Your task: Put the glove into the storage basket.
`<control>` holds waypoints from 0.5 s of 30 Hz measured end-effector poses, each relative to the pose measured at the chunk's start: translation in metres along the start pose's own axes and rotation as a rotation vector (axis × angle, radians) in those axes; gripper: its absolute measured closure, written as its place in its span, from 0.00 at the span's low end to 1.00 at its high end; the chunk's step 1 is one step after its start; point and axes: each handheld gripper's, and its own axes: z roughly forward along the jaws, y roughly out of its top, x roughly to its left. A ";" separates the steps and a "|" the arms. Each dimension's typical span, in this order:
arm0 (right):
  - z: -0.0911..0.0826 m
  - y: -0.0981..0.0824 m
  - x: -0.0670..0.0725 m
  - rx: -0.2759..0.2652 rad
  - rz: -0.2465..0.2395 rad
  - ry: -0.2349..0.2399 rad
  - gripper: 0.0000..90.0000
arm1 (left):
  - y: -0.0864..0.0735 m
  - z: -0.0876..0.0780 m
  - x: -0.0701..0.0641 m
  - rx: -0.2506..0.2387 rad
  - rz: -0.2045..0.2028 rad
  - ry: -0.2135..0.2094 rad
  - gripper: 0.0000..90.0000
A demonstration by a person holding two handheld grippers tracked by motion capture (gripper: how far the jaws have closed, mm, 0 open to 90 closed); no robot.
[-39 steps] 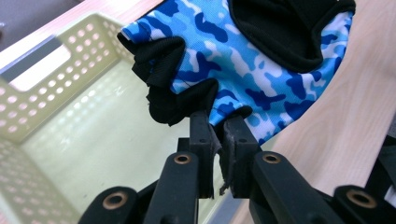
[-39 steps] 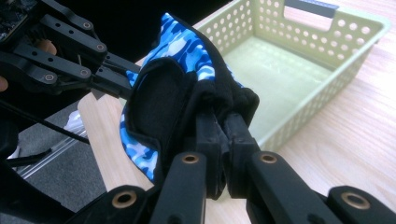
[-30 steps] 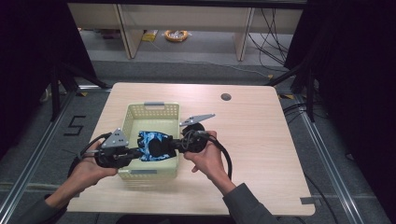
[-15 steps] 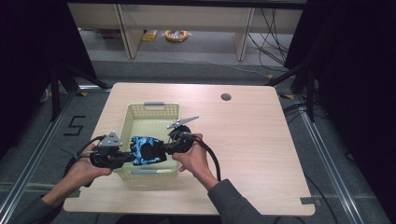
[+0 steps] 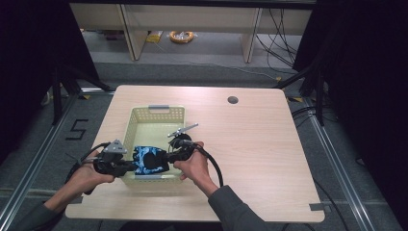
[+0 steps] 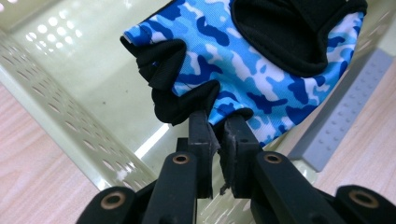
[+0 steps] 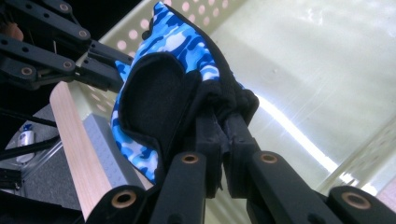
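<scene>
A: Where is the glove [image 5: 150, 160]?

B: Over the near end of the basket [image 5: 159, 117], held up between the two grippers. In the high view it sits just inside the near wall, above the grey handle on that rim.

A: What has the left gripper [image 5: 126, 166] got?

B: It is clamped on the glove's edge. In the left gripper view its jaws are pinched together on the blue camouflage cloth and black trim [image 6: 219, 119], with the rest of the glove [image 6: 261, 60] spreading up and away from the tips over the basket floor [image 6: 93, 79].

A: And the right gripper [image 5: 167, 156]?

B: It grips the opposite edge. In the right gripper view the jaws close on bunched black trim [image 7: 219, 109]; the glove [image 7: 159, 88] stretches off to the left, its black palm side turned toward the camera. The left gripper [image 7: 116, 72] shows beyond it, at the glove's far edge.

A: So the glove is between them?

B: Yes, spanning the gap, touching both sets of jaws. Whether it also touches the basket I cannot tell.

A: And the hands?

B: The left hand [image 5: 84, 175] is outside the basket's left side, the right hand [image 5: 195, 166] at its right near corner, both over the table [image 5: 260, 144].
</scene>
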 end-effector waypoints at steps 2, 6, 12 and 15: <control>0.003 -0.001 -0.001 0.011 0.000 0.000 0.97 | -0.001 0.002 0.000 0.003 -0.008 -0.007 0.91; 0.007 -0.002 -0.002 0.027 0.007 -0.010 0.97 | -0.002 0.003 0.000 0.028 -0.006 -0.019 0.88; 0.010 -0.004 -0.001 0.055 0.021 -0.024 0.97 | -0.001 0.003 0.002 0.032 -0.035 -0.017 0.79; 0.010 -0.005 -0.003 0.067 0.034 -0.041 0.97 | 0.001 0.000 0.002 0.037 -0.015 -0.023 0.70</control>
